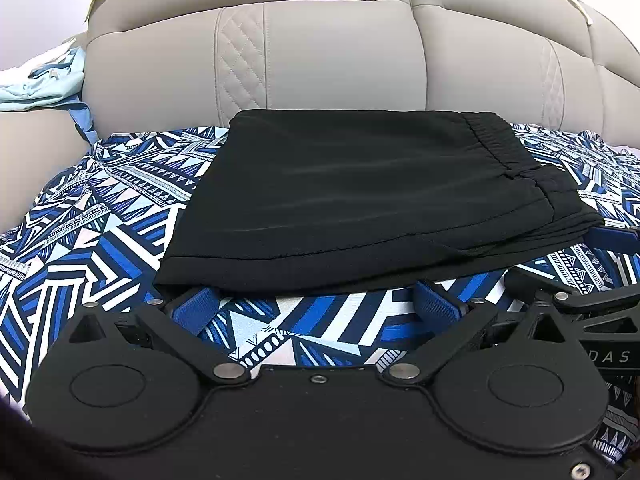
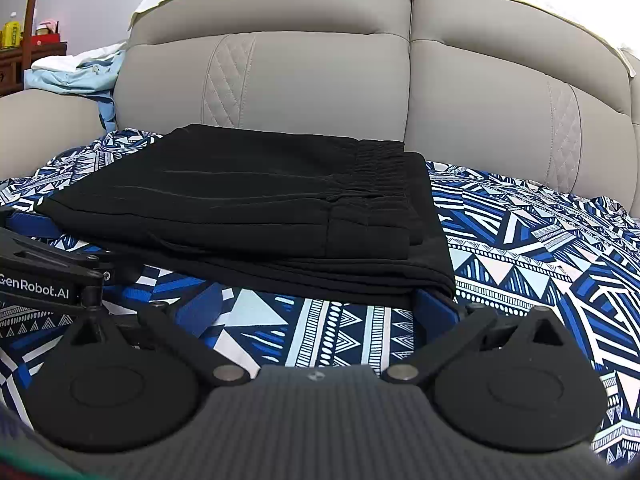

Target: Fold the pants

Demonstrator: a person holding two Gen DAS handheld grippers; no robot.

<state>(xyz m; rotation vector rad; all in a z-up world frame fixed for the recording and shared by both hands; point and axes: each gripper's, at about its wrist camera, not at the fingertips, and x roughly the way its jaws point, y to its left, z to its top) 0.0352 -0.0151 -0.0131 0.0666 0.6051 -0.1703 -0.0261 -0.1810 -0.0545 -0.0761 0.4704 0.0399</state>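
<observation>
The black pants (image 1: 360,196) lie folded into a flat stack on the patterned sheet, elastic waistband to the right. They also show in the right wrist view (image 2: 256,208). My left gripper (image 1: 316,304) is open, its blue fingertips (image 1: 192,308) just at the stack's near edge, left part. My right gripper (image 2: 316,304) is open at the near edge, right part, with one fingertip (image 2: 434,304) beside the stack's near right corner. Neither holds cloth. The right gripper shows at the right in the left view (image 1: 580,304); the left gripper shows at the left in the right view (image 2: 48,276).
A blue, white and black geometric sheet (image 1: 80,248) covers the seat. A grey padded backrest (image 1: 320,56) rises right behind the pants. Light blue clothing (image 2: 76,76) lies on the arm at far left. A wooden shelf with a bottle (image 2: 12,34) stands far left.
</observation>
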